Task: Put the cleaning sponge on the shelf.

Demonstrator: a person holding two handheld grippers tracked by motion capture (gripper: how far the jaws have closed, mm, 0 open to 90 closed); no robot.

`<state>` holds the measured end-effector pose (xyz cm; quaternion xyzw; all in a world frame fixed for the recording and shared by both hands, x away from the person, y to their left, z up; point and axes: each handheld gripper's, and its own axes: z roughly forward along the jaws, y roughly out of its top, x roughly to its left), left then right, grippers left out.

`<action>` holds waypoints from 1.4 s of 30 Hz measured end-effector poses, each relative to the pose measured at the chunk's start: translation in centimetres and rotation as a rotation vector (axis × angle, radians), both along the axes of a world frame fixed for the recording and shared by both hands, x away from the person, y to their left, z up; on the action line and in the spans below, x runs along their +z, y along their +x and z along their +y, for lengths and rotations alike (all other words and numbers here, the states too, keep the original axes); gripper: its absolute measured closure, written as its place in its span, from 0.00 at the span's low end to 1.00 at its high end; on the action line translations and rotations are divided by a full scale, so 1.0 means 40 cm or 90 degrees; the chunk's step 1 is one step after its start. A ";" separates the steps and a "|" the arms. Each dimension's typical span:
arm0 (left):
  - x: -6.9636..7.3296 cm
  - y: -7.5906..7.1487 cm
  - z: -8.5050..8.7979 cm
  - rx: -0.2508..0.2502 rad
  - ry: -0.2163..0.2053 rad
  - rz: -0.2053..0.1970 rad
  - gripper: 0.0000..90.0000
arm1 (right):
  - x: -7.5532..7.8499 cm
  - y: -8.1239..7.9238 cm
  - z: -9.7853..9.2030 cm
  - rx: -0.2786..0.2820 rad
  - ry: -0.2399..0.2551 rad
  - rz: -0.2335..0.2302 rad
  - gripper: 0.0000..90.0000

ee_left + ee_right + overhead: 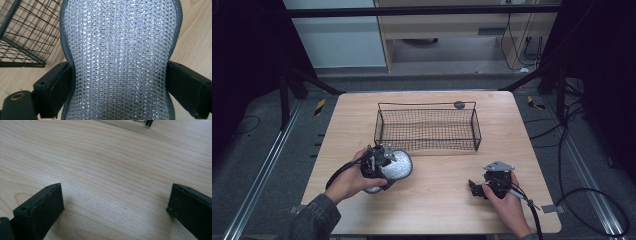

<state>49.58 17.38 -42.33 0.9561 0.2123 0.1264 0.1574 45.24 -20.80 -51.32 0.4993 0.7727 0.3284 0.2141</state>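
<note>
Your left gripper point(120, 82) squeezes the shiny pad point(120, 50) from both sides, and the pad is pinched in at the middle. It sits near the basket point(427, 127). Your right gripper point(478, 189) is wide apart, holding nothing, low over the table point(105, 165).

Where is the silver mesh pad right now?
High view: the silver mesh pad is at the table's left front, clamped in the left gripper, just in front of the wire basket's left corner.

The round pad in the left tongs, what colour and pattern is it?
The pad is silvery grey with a shiny, bumpy mesh pattern and a darker grey edge, clearest in the left gripper view.
</note>
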 end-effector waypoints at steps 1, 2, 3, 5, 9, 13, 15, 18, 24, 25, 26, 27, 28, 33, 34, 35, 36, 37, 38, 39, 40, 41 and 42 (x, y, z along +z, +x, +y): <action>0.002 0.000 0.001 0.000 0.000 -0.001 0.10 | 0.000 0.000 0.000 0.000 -0.001 0.000 0.00; 0.005 0.001 0.003 -0.001 0.002 -0.003 0.10 | 0.000 0.000 0.000 0.000 0.000 0.000 0.00; 0.009 0.001 0.004 -0.002 0.004 -0.004 0.10 | 0.000 0.000 0.000 0.000 0.000 0.000 0.00; 0.017 0.001 0.007 -0.001 0.003 -0.009 0.10 | 0.000 0.000 0.000 0.000 0.000 0.000 0.00; 0.038 0.002 0.011 -0.001 0.000 -0.023 0.11 | 0.000 0.000 0.000 0.000 0.000 0.000 0.00; 0.058 0.005 0.012 -0.005 0.010 -0.037 0.11 | 0.000 0.000 0.000 0.000 0.000 0.000 0.00; 0.070 0.007 0.011 -0.008 0.017 -0.046 0.11 | 0.000 0.000 0.000 0.000 -0.001 0.000 0.00; 0.086 0.012 0.010 -0.010 0.019 -0.056 0.11 | 0.000 0.000 0.000 -0.001 0.001 0.001 0.00; 0.121 0.025 0.006 -0.011 0.020 -0.075 0.11 | 0.000 -0.001 0.000 -0.001 0.003 0.001 0.00; 0.127 0.029 0.004 -0.011 0.020 -0.076 0.11 | 0.000 -0.001 0.000 -0.002 0.003 0.001 0.00; 0.133 0.032 0.002 -0.013 0.022 -0.081 0.11 | 0.000 -0.001 0.000 -0.002 0.003 0.001 0.00; 0.138 0.035 0.000 -0.013 0.023 -0.084 0.11 | 0.000 -0.001 0.000 -0.002 0.003 0.001 0.00; 0.144 0.039 -0.002 -0.014 0.025 -0.087 0.11 | 0.000 -0.001 0.000 -0.001 0.003 0.000 0.00; 0.175 0.061 -0.010 -0.019 0.028 -0.104 0.11 | 0.000 -0.001 0.000 -0.001 0.002 0.000 0.00; 0.180 0.066 -0.011 -0.019 0.028 -0.108 0.11 | 0.000 -0.001 0.000 -0.001 0.003 0.001 0.00; 0.184 0.073 -0.012 -0.018 0.026 -0.111 0.11 | 0.000 -0.001 0.000 -0.001 0.003 0.001 0.00; 0.188 0.080 -0.013 -0.018 0.029 -0.112 0.11 | 0.000 -0.001 0.000 0.000 0.003 0.001 0.00; 0.191 0.087 -0.015 -0.019 0.030 -0.114 0.11 | 0.000 -0.001 0.000 0.000 0.003 0.001 0.00; 0.194 0.094 -0.016 -0.020 0.034 -0.115 0.11 | 0.000 -0.001 0.000 0.000 0.002 0.000 0.00; 0.196 0.101 -0.018 -0.021 0.034 -0.117 0.11 | 0.000 -0.001 0.000 0.000 0.002 0.000 0.00; 0.199 0.109 -0.020 -0.022 0.035 -0.119 0.11 | 0.000 -0.001 0.000 0.000 0.003 0.001 0.00; 0.202 0.116 -0.021 -0.024 0.039 -0.119 0.11 | 0.000 -0.001 0.000 0.000 0.003 0.001 0.00; 0.204 0.124 -0.022 -0.025 0.040 -0.121 0.11 | -0.001 -0.001 0.000 0.001 0.002 -0.001 0.00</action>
